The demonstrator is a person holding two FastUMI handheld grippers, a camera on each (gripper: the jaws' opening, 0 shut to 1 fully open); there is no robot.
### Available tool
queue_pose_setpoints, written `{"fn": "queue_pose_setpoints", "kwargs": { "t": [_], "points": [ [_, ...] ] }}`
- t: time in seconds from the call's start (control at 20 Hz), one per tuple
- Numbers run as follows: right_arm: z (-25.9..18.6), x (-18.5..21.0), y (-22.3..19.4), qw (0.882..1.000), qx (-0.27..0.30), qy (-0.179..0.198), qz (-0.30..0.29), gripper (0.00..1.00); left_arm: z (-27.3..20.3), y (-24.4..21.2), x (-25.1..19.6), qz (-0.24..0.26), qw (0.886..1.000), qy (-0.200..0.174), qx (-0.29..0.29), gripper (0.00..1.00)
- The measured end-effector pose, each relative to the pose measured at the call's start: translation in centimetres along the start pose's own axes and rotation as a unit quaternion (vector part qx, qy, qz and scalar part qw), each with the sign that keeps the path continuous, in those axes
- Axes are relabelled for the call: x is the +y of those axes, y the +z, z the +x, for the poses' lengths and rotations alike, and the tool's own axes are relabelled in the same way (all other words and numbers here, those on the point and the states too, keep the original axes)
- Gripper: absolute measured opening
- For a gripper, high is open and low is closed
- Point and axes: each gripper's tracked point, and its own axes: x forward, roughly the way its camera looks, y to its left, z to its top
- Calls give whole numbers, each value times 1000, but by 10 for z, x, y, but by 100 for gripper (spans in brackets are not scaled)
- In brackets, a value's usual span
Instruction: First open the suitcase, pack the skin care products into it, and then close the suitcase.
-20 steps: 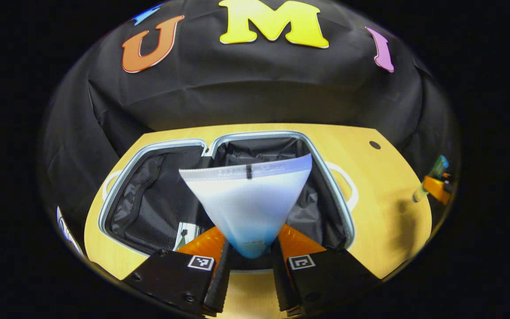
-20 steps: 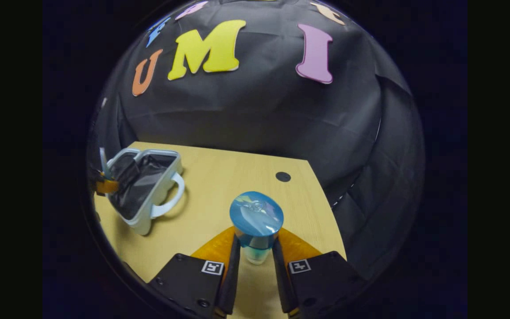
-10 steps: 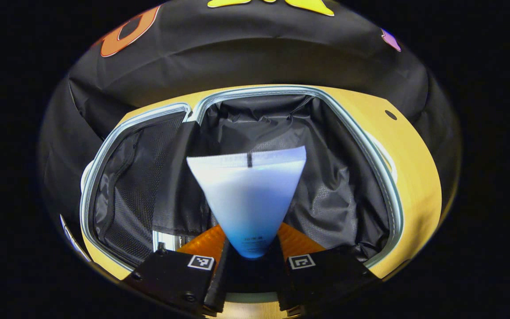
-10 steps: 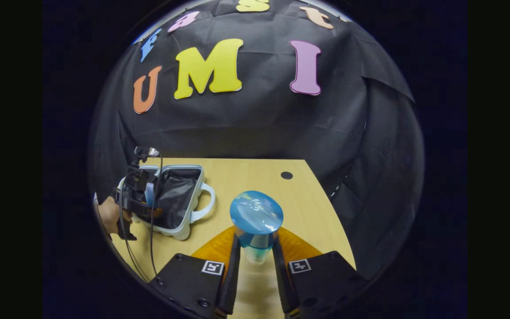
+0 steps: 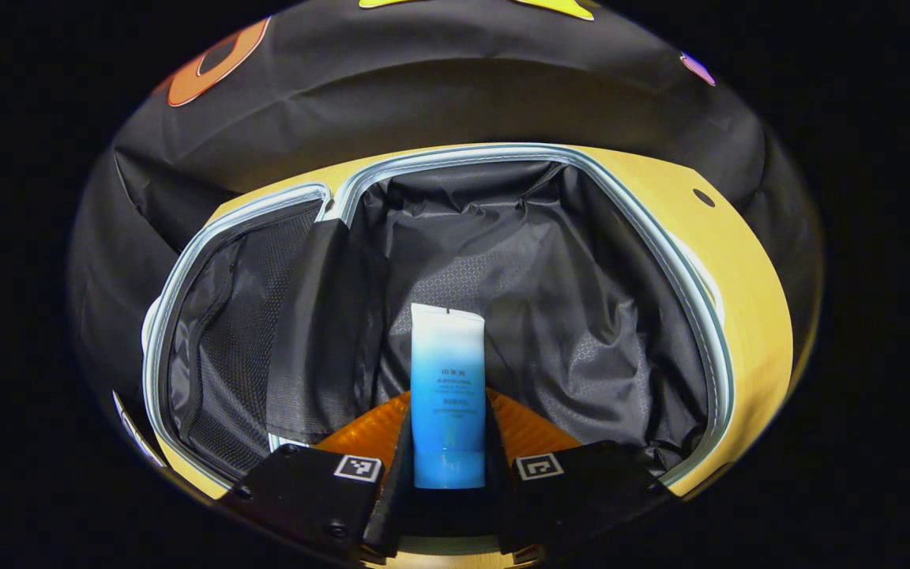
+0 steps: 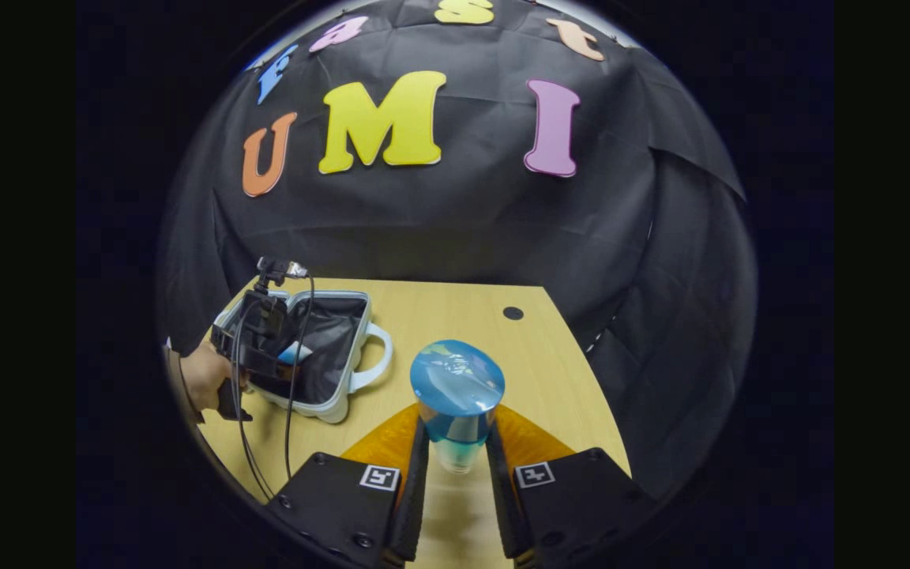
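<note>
Left hand-held gripper (image 5: 449,466) closed on the tube (image 5: 448,395), long axis pointing straight ahead into the open suitcase (image 5: 439,162), mid-frame over the black lining; half a second ago the tube faced the camera fanned-out, now tipped flat; right hand-held gripper (image 6: 455,466) clamps the blue-capped bottle (image 6: 457,403) above the tabletop (image 6: 455,316), suitcase lower left, farther off.

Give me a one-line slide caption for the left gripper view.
Left gripper lowers a blue-and-white tube into the open suitcase.
</note>
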Motion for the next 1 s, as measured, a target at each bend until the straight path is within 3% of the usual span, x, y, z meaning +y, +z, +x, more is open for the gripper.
{"fn": "queue_pose_setpoints", "kwargs": {
  "t": [0.05,0.2,0.3,0.6,1.0],
  "points": [
    [2,8,5,1000,0,7,-6,36,1,1,2,-3,1000,6,-4,49],
    [9,35,21,999,-1,32,-17,36,-11,7,-11,-21,999,-19,-25,82],
    [20,60,38,998,-5,53,-24,36,-27,15,-7,-29,998,-20,-50,92],
    [66,140,52,994,18,107,-19,36,-112,33,29,-39,984,-24,-174,93],
    [142,235,-22,983,127,130,-25,36,-203,-3,120,-20,962,18,-270,93]
  ]
}}
